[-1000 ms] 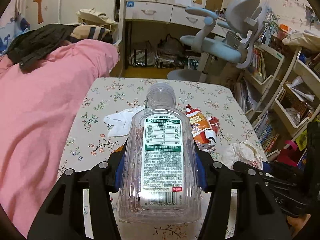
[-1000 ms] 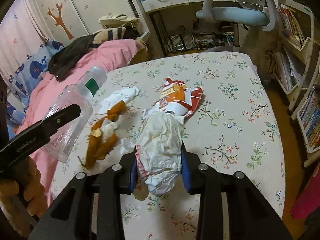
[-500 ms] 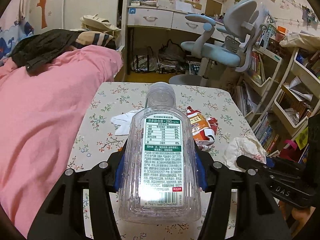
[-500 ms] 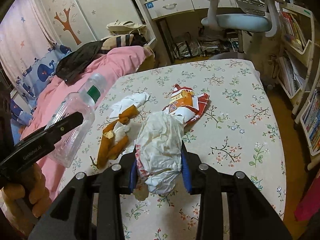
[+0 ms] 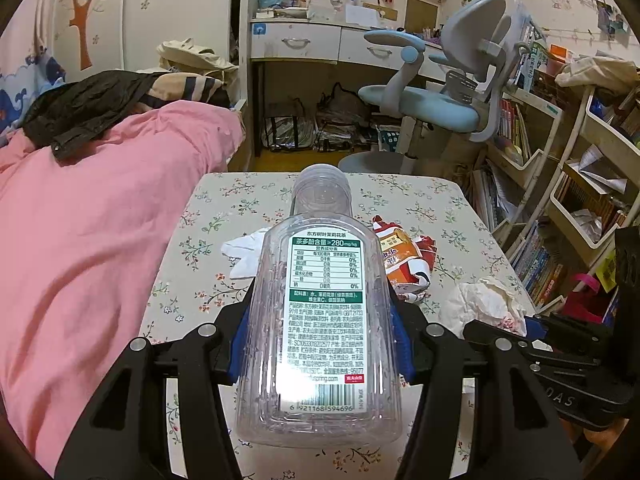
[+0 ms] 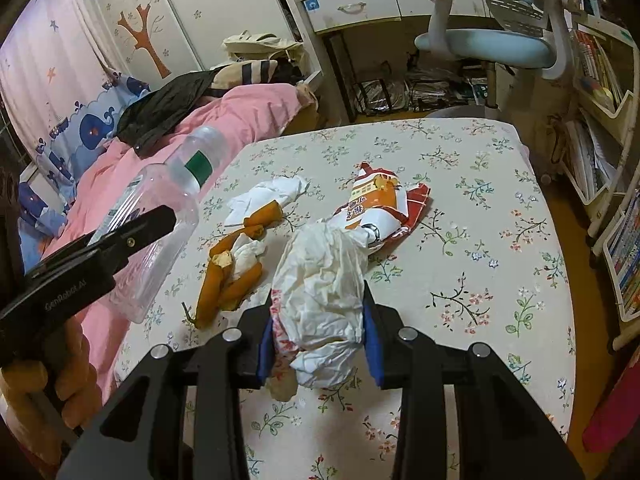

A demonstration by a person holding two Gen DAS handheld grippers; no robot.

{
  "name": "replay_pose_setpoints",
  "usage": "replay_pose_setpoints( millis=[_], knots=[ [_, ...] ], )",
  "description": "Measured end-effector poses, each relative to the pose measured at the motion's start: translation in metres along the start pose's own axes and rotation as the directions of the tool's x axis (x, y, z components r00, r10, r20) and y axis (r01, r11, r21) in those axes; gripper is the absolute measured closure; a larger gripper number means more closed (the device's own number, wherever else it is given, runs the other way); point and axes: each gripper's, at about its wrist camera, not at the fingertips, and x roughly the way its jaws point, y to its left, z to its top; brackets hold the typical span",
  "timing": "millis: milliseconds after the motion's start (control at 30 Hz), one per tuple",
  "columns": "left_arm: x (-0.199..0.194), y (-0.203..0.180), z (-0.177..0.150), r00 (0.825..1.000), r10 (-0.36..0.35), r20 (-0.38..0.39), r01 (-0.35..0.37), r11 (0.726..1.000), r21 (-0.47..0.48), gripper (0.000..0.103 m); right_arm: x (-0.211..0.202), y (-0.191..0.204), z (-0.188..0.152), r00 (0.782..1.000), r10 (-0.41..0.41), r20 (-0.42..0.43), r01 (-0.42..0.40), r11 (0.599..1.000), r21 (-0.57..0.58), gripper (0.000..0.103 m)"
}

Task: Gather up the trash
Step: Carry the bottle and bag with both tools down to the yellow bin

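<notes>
My left gripper (image 5: pixel 320 340) is shut on a clear, empty plastic bottle (image 5: pixel 324 272) with a green and white label, held above the table's near edge with its neck pointing away. My right gripper (image 6: pixel 319 340) is shut on a crumpled white paper wad (image 6: pixel 320 276), just above the floral tablecloth (image 6: pixel 480 240). In the right wrist view the bottle (image 6: pixel 160 208) hangs at the left in the left gripper (image 6: pixel 160 220). On the cloth lie an orange and red snack wrapper (image 6: pixel 380 204), orange peel pieces (image 6: pixel 228 276) and a white tissue (image 6: pixel 272 196).
A bed with pink bedding (image 5: pixel 80 220) runs along the table's left side. Beyond the table stand a grey-blue desk chair (image 5: pixel 440 100) and a white desk (image 5: pixel 320 44). Bookshelves (image 5: pixel 580 200) line the right side. A gloved hand (image 6: pixel 40 384) holds the left gripper.
Both grips are unchanged. Both views have tilted up a little, so more of the desk and chair shows beyond the table.
</notes>
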Motion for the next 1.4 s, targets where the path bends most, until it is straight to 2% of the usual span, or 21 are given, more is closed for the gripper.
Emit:
replay_pose_setpoints(
  millis=[267,433,700,833,1000,1100,1167,1233,1400],
  knots=[
    [-0.02,0.002,-0.013,1.0,0.016,0.008,-0.016,1.0,-0.005,0.05,-0.014,0.019,-0.015,0.999,0.054,-0.001,-0.054,0.999,0.003,0.066],
    [-0.046,0.004,-0.042,1.0,0.016,0.002,-0.016,0.999,-0.038,0.05,-0.029,0.044,-0.038,0.998,0.064,-0.01,-0.065,0.996,-0.062,0.065],
    [-0.086,0.002,-0.096,0.999,0.024,-0.031,-0.025,0.999,-0.04,0.05,-0.038,0.061,-0.107,0.986,0.116,-0.121,-0.122,0.991,-0.05,0.065],
    [-0.103,0.004,-0.121,0.998,0.028,-0.054,-0.03,0.998,-0.05,0.05,-0.037,0.067,-0.142,0.971,0.125,-0.206,-0.135,0.99,-0.04,0.065],
    [-0.12,0.001,-0.144,0.997,0.031,-0.073,-0.034,0.998,-0.051,0.049,-0.033,0.072,-0.184,0.936,0.13,-0.327,-0.149,0.988,-0.034,0.063],
    [-0.13,-0.003,-0.159,0.996,0.029,-0.089,-0.034,0.998,-0.051,0.049,-0.031,0.075,-0.203,0.919,0.108,-0.378,-0.134,0.99,-0.042,0.053],
    [-0.134,-0.004,-0.166,0.995,0.029,-0.1,-0.035,0.998,-0.056,0.049,-0.033,0.072,-0.209,0.92,0.098,-0.378,-0.116,0.993,-0.024,0.046],
    [-0.138,-0.006,-0.176,0.992,0.025,-0.12,-0.032,0.998,-0.062,0.049,-0.037,0.064,-0.209,0.928,0.09,-0.361,-0.094,0.996,0.006,0.044],
    [-0.143,-0.013,-0.201,0.985,0.011,-0.175,-0.024,0.997,-0.071,0.049,-0.049,0.046,-0.202,0.947,0.093,-0.306,-0.072,0.994,0.079,0.043]
  ],
)
